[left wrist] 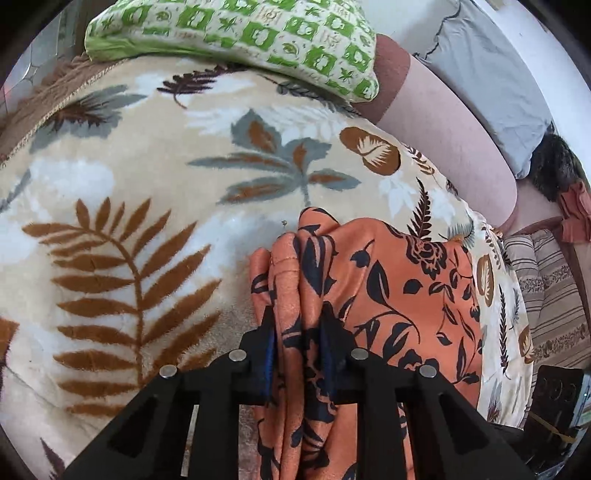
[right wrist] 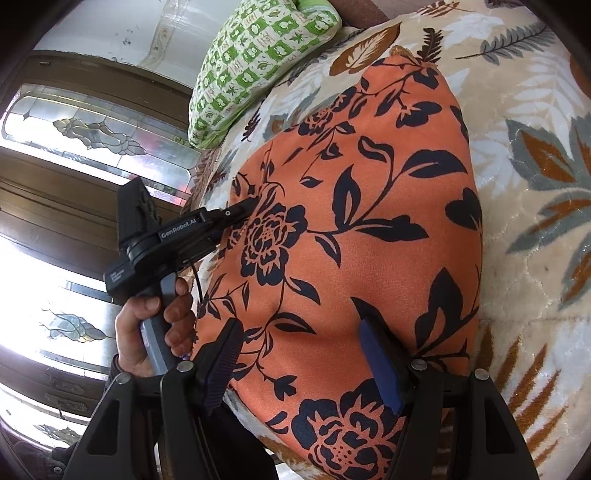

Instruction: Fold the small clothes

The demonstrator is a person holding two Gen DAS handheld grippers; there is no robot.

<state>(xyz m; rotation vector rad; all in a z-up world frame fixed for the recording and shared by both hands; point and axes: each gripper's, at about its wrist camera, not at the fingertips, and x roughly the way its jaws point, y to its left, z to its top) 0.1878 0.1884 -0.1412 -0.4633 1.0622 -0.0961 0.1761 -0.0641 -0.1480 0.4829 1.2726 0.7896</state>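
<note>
Left claw (left wrist: 297, 332) sits at the lower centre of the left wrist view, its two fingers pressed together on a bunched, pleated edge of the orange floral cloth (left wrist: 388, 288), which rises in folds between the blue pads. From there the cloth spreads to the right of the frame over a fleece blanket with a leaf print (left wrist: 147, 177). At the top of that view a green-and-white patterned pillow (left wrist: 236, 33) lies on the blanket's far edge. In the right wrist view the cloth (right wrist: 369, 221) fills the middle of the frame, lying mostly smooth on the blanket (right wrist: 535, 184). Right claw (right wrist: 310, 358) stands apart at the bottom of the frame, its fingers wide over the near part of the cloth and gripping nothing. At centre left the left claw (right wrist: 242, 210) shows again, nipping the cloth's edge, with a hand (right wrist: 147, 332) around its grey handle, and stained-glass windows (right wrist: 92, 129) behind.
</note>
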